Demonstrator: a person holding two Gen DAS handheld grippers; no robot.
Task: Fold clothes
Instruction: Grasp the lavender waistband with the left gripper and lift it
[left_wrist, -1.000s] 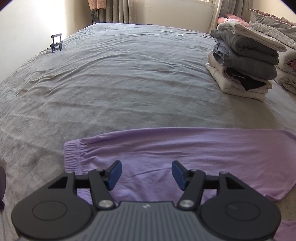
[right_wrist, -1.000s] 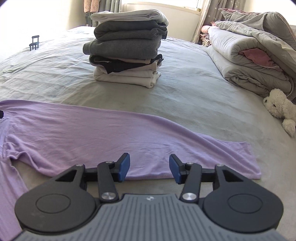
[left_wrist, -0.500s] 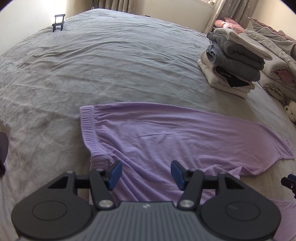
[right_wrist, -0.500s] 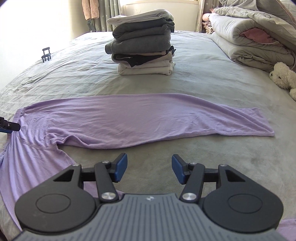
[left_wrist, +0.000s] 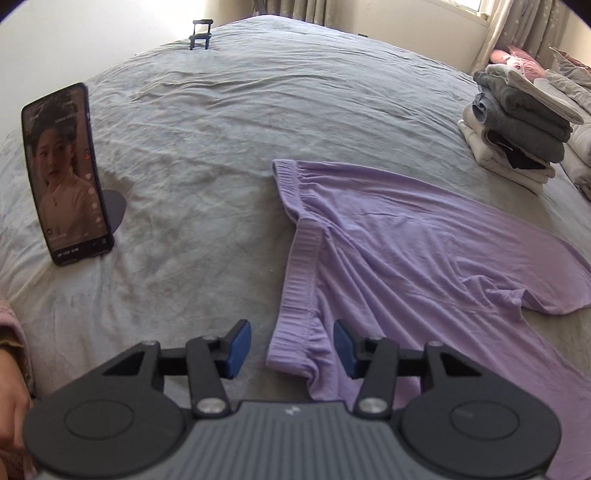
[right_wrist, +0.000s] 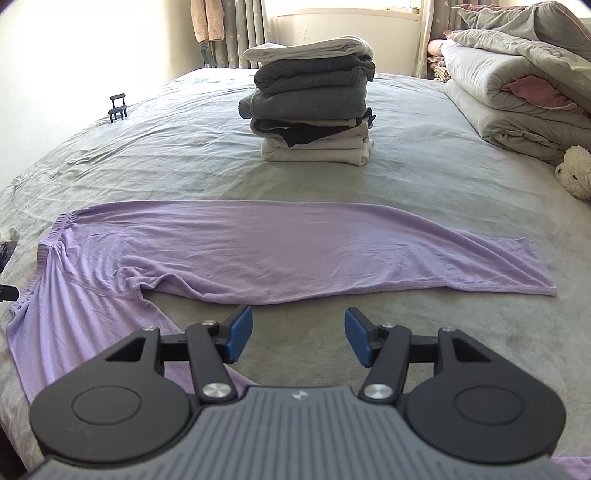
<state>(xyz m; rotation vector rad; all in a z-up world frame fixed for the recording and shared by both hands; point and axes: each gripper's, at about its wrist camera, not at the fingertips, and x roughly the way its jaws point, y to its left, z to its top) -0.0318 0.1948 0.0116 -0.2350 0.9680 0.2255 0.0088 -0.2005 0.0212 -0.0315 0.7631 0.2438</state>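
Observation:
Purple trousers (left_wrist: 406, 251) lie spread on the grey bed, waistband (left_wrist: 301, 266) to the left, one leg stretched to the right (right_wrist: 295, 247), the other running toward me at the lower left (right_wrist: 74, 325). My left gripper (left_wrist: 291, 349) is open, with the near corner of the waistband lying between its blue pads, not gripped. My right gripper (right_wrist: 298, 336) is open and empty, held over bare bedsheet just in front of the crotch and the stretched leg.
A stack of folded clothes (right_wrist: 314, 107) stands behind the trousers, also in the left wrist view (left_wrist: 517, 122). A phone (left_wrist: 66, 173) stands upright at the left. Rolled duvets (right_wrist: 517, 92) and a plush toy (right_wrist: 574, 173) lie at the right. A small black stand (right_wrist: 118, 107) sits far back.
Both grippers have pulled back toward the near bed edge. The left one has swung left to the waistband corner, bringing the phone into view. Both stay open.

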